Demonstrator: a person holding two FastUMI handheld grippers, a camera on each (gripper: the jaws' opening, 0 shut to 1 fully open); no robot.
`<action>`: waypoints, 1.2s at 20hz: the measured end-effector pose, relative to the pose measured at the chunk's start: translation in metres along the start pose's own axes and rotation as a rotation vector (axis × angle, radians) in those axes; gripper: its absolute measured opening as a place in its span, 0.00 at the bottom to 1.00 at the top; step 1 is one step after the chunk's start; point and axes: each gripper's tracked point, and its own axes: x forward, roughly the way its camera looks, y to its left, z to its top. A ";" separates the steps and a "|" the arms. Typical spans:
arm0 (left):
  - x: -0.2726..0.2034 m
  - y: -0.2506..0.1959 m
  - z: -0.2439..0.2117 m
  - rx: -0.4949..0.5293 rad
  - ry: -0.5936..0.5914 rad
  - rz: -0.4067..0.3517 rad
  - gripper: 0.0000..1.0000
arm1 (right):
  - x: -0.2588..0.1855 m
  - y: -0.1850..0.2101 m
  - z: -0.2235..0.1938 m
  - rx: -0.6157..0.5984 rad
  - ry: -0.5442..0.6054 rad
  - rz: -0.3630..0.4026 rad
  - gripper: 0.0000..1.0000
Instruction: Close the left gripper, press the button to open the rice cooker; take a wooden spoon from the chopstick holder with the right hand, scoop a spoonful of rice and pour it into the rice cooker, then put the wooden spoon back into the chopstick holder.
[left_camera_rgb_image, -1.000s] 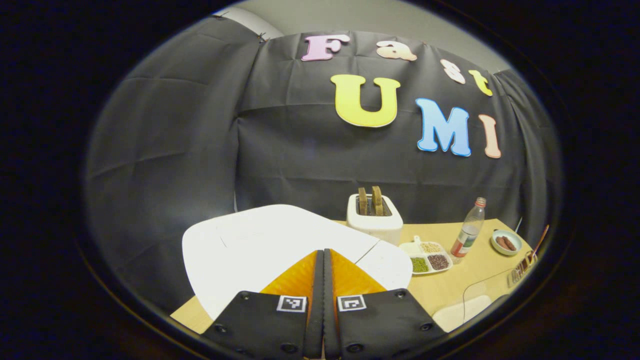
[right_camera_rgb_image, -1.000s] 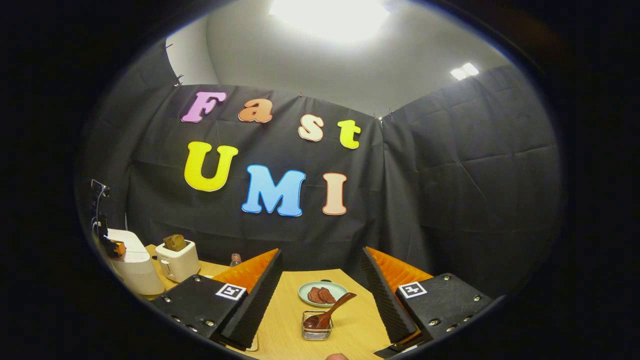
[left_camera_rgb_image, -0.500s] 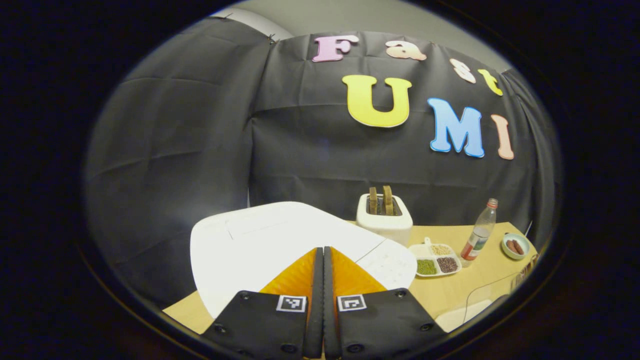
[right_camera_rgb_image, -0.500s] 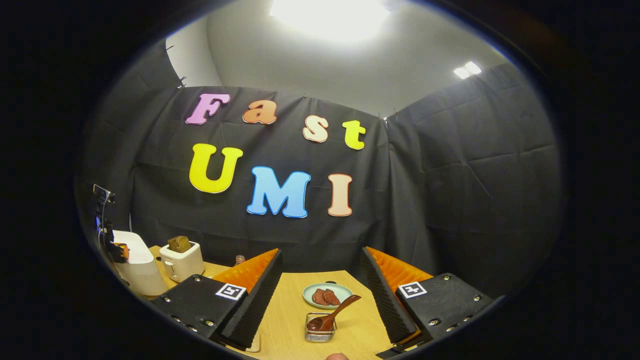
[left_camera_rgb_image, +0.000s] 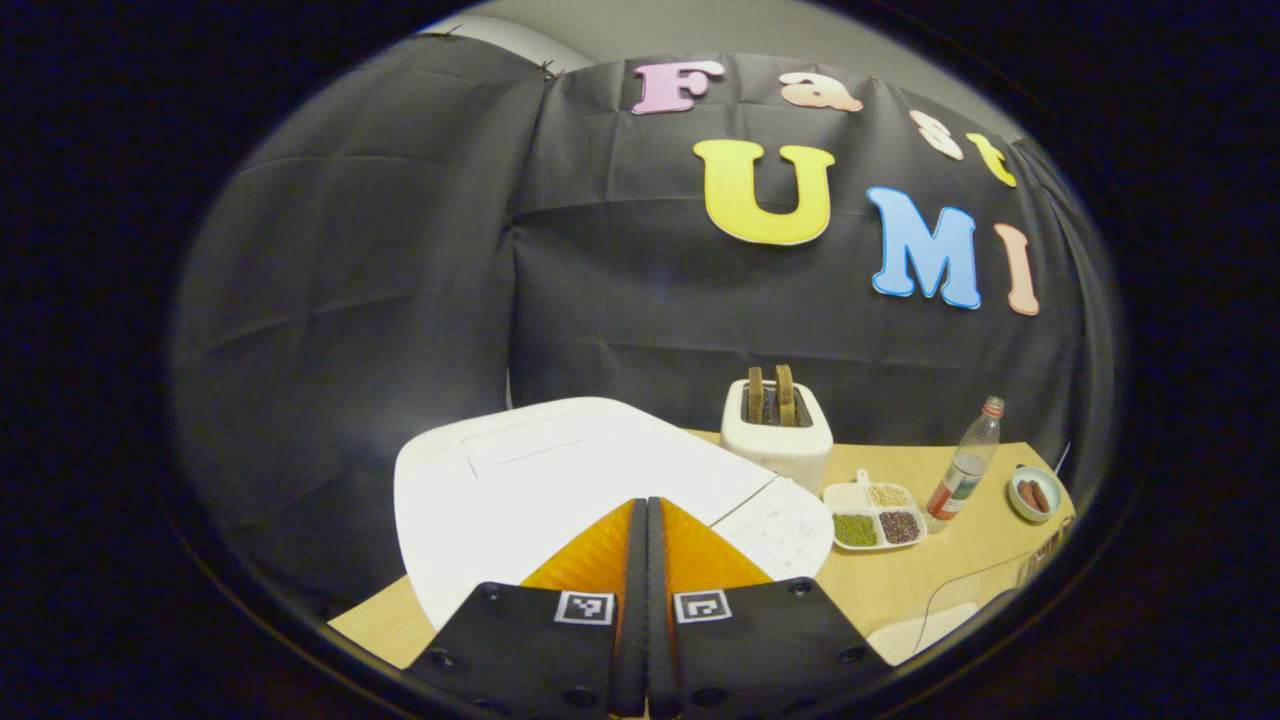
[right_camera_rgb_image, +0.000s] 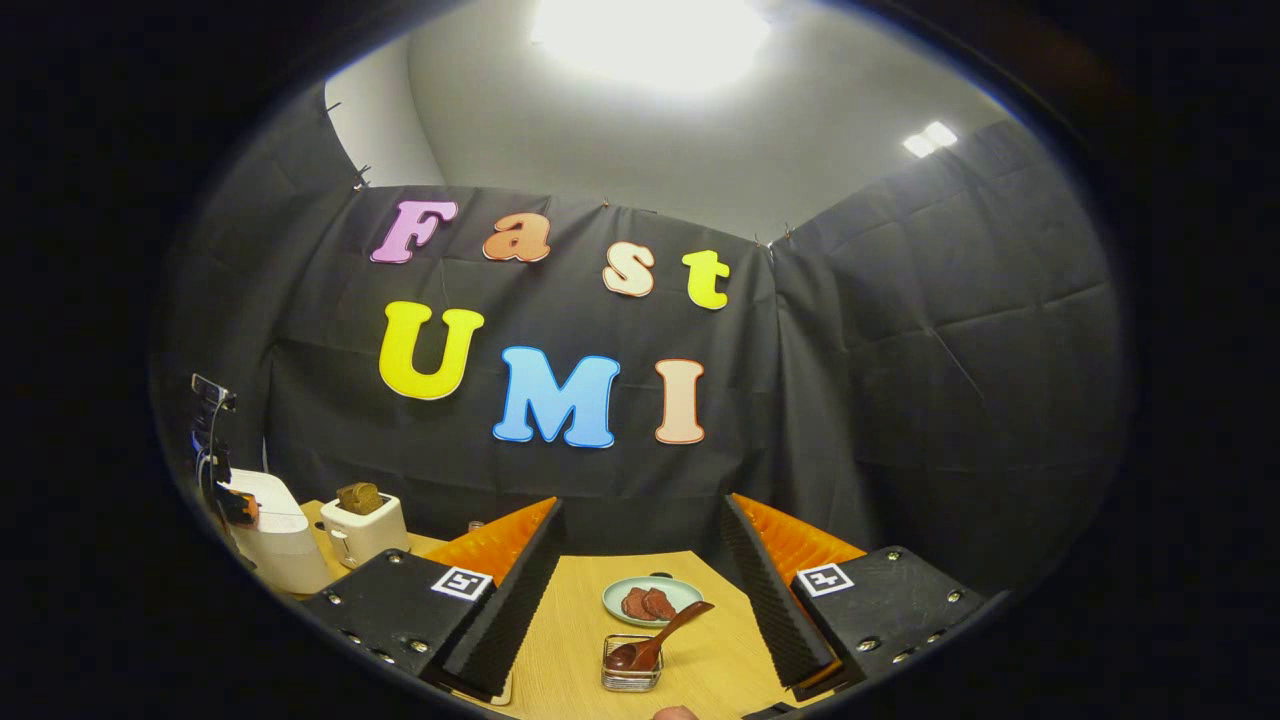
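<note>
My left gripper is shut with nothing between its fingers, its tips over the front of the closed white rice cooker. In the right gripper view the same cooker stands at the far left with the left gripper at it. My right gripper is open and empty above the table. Ahead of it and below, a wooden spoon leans in a small wire chopstick holder. A white divided dish of grains lies to the right of the cooker.
A white toaster with two slices stands behind the cooker. A plastic bottle and a small plate of reddish-brown pieces sit farther right. The wooden table ends at the black cloth wall.
The left gripper view has swung a little left, so the toaster, dish and bottle sit farther right. The right gripper has tipped slightly upward. Both grippers keep their states.
</note>
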 end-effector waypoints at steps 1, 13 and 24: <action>-0.003 -0.001 0.005 -0.017 -0.007 0.000 0.08 | 0.002 -0.002 0.000 -0.002 -0.005 0.004 0.95; -0.004 0.003 0.018 -0.035 -0.032 0.016 0.08 | 0.018 -0.030 -0.004 0.028 -0.016 0.047 0.95; 0.013 0.005 -0.001 0.028 0.015 0.051 0.09 | 0.014 -0.018 -0.005 -0.004 -0.005 0.054 0.95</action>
